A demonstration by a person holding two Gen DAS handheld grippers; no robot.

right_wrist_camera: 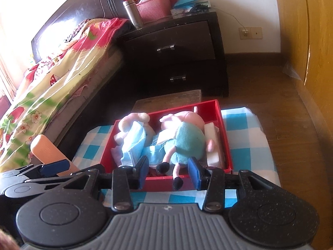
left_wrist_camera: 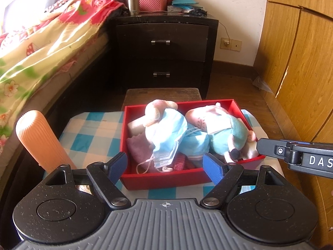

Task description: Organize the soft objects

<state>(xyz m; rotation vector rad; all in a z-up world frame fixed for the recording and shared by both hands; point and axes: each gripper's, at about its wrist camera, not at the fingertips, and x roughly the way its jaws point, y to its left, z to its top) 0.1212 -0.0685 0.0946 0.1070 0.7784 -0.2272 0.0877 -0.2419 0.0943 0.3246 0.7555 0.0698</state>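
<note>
now | red box (left_wrist_camera: 162,180) holds 2 plush toys (left_wrist_camera: 226,133) | left gripper (left_wrist_camera: 168,167) open

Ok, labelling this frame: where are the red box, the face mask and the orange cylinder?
red box (left_wrist_camera: 160,179): left wrist view, near wall.
face mask (left_wrist_camera: 168,139): left wrist view, pleated middle.
orange cylinder (left_wrist_camera: 39,137): left wrist view, ribbed side.

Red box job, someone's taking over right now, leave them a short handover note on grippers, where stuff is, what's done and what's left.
Left gripper: open, empty, at the red box's near wall.
Right gripper: open, empty; the pig plush's legs hang between its pads.
In the box: pig plush, second plush, face masks, purple cloth, white block.
Outside: orange ribbed cylinder, left on the checked cloth.
Done: soft items look boxed. Left: tidy, check cylinder.
</note>
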